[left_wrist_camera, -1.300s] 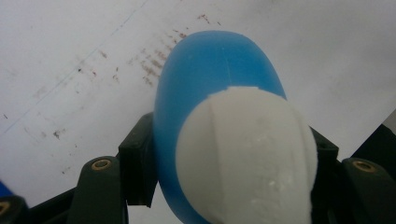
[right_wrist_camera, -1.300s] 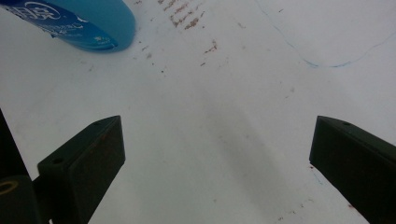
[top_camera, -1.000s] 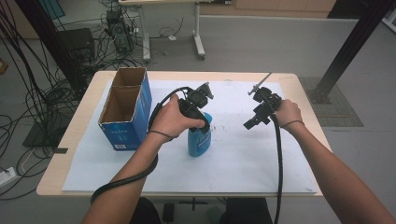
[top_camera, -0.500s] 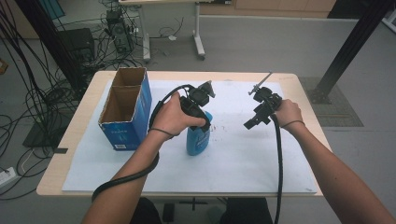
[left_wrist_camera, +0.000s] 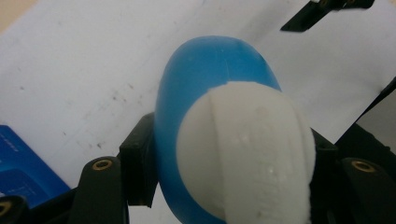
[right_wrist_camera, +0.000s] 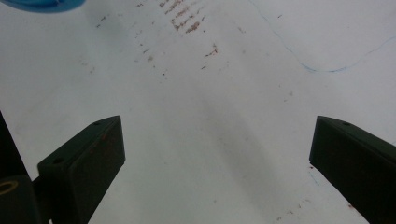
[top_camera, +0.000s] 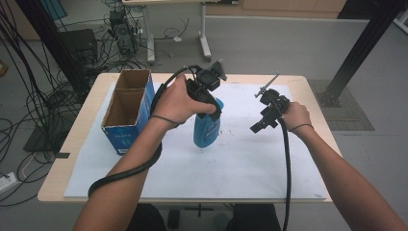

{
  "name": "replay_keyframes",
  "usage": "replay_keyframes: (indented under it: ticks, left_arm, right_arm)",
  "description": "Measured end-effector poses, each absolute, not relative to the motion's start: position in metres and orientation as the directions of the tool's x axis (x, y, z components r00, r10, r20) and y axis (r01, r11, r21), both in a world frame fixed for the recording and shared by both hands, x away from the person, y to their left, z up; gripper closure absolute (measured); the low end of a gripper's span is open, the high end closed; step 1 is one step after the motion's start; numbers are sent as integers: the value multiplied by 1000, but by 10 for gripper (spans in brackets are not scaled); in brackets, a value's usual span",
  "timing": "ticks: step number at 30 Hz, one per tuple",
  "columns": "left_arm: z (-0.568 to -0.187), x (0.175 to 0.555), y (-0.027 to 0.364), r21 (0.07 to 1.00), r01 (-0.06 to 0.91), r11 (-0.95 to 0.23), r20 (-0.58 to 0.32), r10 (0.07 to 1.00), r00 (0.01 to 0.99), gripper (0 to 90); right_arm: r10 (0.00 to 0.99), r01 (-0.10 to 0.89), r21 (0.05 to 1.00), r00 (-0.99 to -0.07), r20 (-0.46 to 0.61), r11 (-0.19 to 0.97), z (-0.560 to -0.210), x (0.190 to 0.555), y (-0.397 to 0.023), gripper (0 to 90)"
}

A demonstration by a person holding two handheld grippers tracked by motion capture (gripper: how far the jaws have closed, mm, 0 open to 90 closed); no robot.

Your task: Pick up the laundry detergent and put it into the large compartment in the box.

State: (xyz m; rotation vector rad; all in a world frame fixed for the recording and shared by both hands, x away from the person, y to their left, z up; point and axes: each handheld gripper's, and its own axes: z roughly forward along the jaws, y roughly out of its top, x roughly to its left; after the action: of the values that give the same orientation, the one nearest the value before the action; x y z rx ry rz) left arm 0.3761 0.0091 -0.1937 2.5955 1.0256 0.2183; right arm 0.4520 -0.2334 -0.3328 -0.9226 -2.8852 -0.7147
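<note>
Left gripper (top_camera: 210, 113) clamped on the blue bottle (top_camera: 206, 129) has lifted it off the white sheet (top_camera: 240, 163); box (top_camera: 126, 113) at nine o'clock looks next. Right gripper (top_camera: 257, 126) spread, empty.

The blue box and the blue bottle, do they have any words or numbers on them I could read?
Blue box: pale print low on its front, too small and blurred to read.
Blue bottle with a white cap, held in the left gripper: no words or numbers show.
White paper on the table: no print, just specks and a thin blue line.
</note>
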Motion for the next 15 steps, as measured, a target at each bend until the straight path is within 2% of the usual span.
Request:
replay_keyframes:
  ticks: [15]
  left_arm:
    - [-112, 377, 4, 409, 620, -669, 18, 686, 727, 379]
  right_arm:
    - [538, 548, 433, -828, 159, 716, -323, 449, -230, 31]
